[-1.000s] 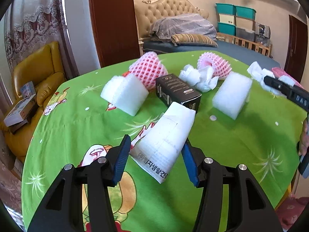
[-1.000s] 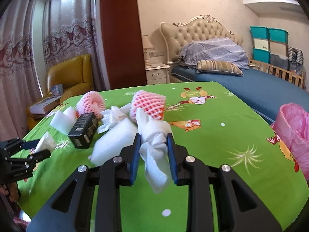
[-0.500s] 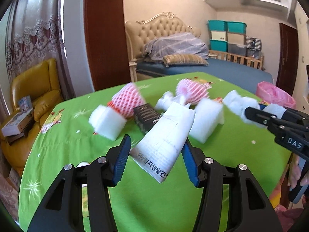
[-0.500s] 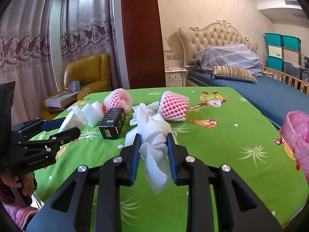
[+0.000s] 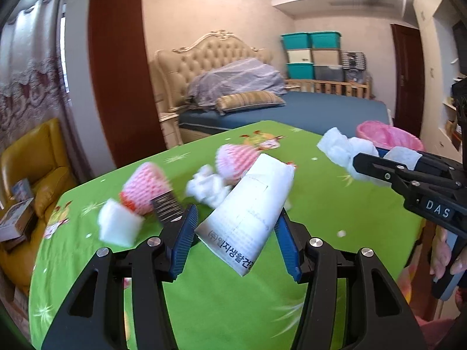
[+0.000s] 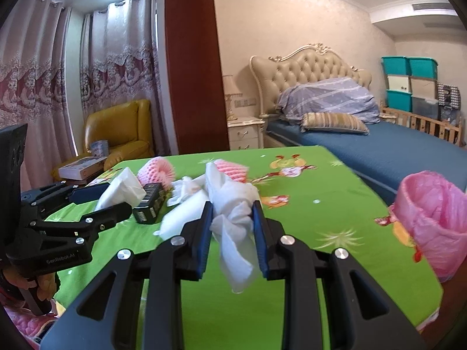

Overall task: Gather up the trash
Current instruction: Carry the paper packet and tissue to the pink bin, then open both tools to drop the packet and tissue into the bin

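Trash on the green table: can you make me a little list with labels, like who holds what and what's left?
left gripper: shut on white paper packet
right gripper: shut on crumpled tissue
still on table: two pink foam nets, black box, white foam blocks, another tissue
pink bag: at the table's right edge, open top
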Tool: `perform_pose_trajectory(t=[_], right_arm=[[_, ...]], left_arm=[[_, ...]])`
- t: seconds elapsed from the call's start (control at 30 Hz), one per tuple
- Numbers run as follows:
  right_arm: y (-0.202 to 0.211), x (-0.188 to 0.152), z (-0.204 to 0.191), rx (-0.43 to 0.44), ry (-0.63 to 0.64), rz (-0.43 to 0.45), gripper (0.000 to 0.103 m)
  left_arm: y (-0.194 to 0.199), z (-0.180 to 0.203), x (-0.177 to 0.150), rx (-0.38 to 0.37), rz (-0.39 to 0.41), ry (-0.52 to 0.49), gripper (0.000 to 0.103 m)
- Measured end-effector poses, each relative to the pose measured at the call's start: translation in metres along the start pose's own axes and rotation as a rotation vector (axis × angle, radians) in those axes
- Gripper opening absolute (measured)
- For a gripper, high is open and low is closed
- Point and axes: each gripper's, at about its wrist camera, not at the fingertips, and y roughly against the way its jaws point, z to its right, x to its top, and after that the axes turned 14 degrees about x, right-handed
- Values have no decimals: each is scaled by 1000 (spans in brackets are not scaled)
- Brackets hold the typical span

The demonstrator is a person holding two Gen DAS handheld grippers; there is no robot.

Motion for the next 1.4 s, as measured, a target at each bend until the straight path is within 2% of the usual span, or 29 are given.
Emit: perform_pose_trajectory(t=[0.5,0.63,0.9,1.07,1.23,1.4], right_arm=[[62,-8,71,-185,-66,69,26],[81,-12,95,-248,-87,82,26],[124,-28,147,-375,-140,77,26],[144,-32,182,-441,-175,74,26],[153,-22,232,-460,-224,82,26],[147,-11,281,-473,-242,62,28]], left_arm=[[-11,88,36,-200,-24,-74,51],[-10,117,48,-239,-3,-112,51],[-25,181,76,-342,-18,-169,51],[-45,221,95,-430,-83,-146,51],[-78,275,122,-518,-165,-153,51],[-107,323,152,-522,-171,-166,51]])
